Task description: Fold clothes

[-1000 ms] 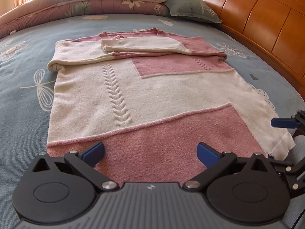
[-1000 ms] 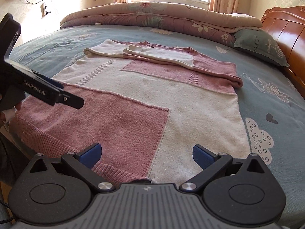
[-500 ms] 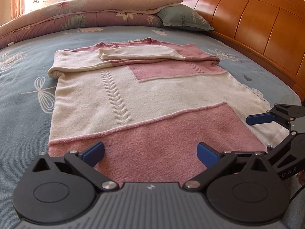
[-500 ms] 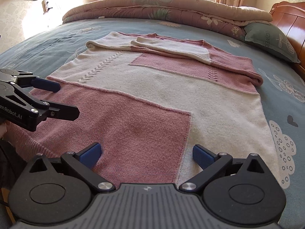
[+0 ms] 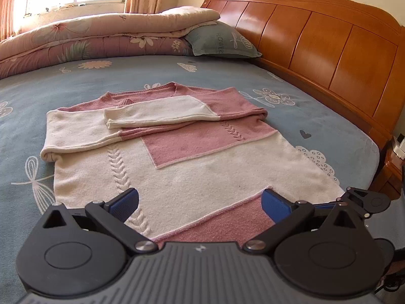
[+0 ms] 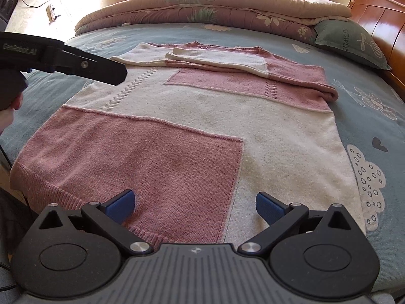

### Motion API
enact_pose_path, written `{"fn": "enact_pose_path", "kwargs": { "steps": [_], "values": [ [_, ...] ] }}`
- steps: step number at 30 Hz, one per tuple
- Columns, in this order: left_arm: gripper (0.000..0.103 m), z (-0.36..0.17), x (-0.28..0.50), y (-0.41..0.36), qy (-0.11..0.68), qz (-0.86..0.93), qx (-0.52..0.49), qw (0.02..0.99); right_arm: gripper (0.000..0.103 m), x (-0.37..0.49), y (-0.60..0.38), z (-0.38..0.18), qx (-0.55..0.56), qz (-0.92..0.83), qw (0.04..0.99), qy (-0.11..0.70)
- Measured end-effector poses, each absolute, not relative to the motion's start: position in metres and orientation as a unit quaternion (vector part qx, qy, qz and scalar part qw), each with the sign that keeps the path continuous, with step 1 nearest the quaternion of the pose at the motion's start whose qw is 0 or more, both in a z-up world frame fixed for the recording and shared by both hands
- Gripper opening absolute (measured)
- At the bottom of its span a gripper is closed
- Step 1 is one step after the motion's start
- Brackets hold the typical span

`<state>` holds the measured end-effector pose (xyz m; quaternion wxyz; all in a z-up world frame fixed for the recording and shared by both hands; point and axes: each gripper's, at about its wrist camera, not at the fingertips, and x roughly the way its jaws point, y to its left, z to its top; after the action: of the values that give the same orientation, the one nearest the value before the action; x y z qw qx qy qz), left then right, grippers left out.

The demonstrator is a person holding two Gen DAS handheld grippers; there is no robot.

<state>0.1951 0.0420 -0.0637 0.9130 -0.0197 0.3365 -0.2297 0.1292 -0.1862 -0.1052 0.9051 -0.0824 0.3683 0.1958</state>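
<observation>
A pink and cream knitted sweater lies flat on the bed, both sleeves folded across the chest near the collar. My left gripper hangs open above the sweater's lower part, nothing between its blue pads. The right gripper shows at the right edge of the left wrist view. In the right wrist view the same sweater spreads ahead, and my right gripper stands open just over its pink hem. The left gripper's black body crosses the upper left of that view, above the sweater's left edge.
The bed has a blue-grey flowered sheet. A rolled pink quilt and a grey-green pillow lie at the far side. A wooden headboard runs along the right. A hand shows at the left edge.
Both grippers have moved forward over the sweater and lifted. The left one now rides higher, over the cream band; the right one has shifted toward the hem's middle. Both stay open.
</observation>
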Motion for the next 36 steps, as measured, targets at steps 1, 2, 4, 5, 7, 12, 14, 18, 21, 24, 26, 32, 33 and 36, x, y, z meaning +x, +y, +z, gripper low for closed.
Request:
{"fn": "enact_pose_path", "kwargs": {
  "steps": [1,2,4,5,7,12,14,18,21,24,26,32,33,36],
  "values": [
    [0.102,-0.071,0.198,0.043,0.340,-0.233,-0.030,0.911,0.103,0.131,-0.187,-0.103,-0.087,0.192,0.908,0.362],
    [0.102,-0.079,0.199,0.045,0.346,-0.239,-0.038,0.906,0.103,0.132,-0.189,-0.101,-0.092,0.188,0.911,0.356],
    [0.102,-0.096,0.198,0.048,0.358,-0.250,-0.041,0.899,0.103,0.143,-0.194,-0.101,-0.081,0.176,0.915,0.353],
    [0.102,-0.100,0.197,0.049,0.360,-0.245,-0.034,0.900,0.103,0.149,-0.196,-0.101,-0.072,0.169,0.917,0.353],
    [0.102,-0.106,0.193,0.050,0.361,-0.232,-0.017,0.903,0.103,0.162,-0.203,-0.103,-0.045,0.154,0.920,0.358],
    [0.102,-0.107,0.190,0.059,0.358,-0.237,-0.036,0.902,0.103,0.161,-0.228,-0.115,0.008,0.123,0.919,0.375],
    [0.102,-0.106,0.190,0.061,0.358,-0.236,-0.046,0.902,0.103,0.165,-0.230,-0.115,0.002,0.118,0.918,0.378],
    [0.102,-0.106,0.191,0.062,0.358,-0.234,-0.049,0.903,0.103,0.177,-0.235,-0.116,-0.006,0.108,0.920,0.378],
    [0.102,-0.106,0.190,0.060,0.358,-0.232,-0.045,0.903,0.103,0.187,-0.238,-0.116,-0.012,0.101,0.920,0.378],
    [0.102,-0.106,0.191,0.062,0.357,-0.230,-0.048,0.904,0.103,0.196,-0.241,-0.117,-0.018,0.094,0.921,0.378],
    [0.102,-0.106,0.190,0.063,0.357,-0.229,-0.049,0.904,0.103,0.197,-0.247,-0.117,-0.029,0.082,0.919,0.383],
    [0.102,-0.107,0.191,0.063,0.357,-0.229,-0.047,0.904,0.103,0.217,-0.258,-0.095,-0.003,0.071,0.927,0.369],
    [0.102,-0.107,0.191,0.063,0.357,-0.229,-0.048,0.904,0.103,0.223,-0.257,-0.091,-0.004,0.075,0.930,0.361],
    [0.102,-0.108,0.191,0.065,0.356,-0.229,-0.056,0.904,0.103,0.253,-0.247,-0.085,-0.020,0.099,0.933,0.346]
  ]
}}
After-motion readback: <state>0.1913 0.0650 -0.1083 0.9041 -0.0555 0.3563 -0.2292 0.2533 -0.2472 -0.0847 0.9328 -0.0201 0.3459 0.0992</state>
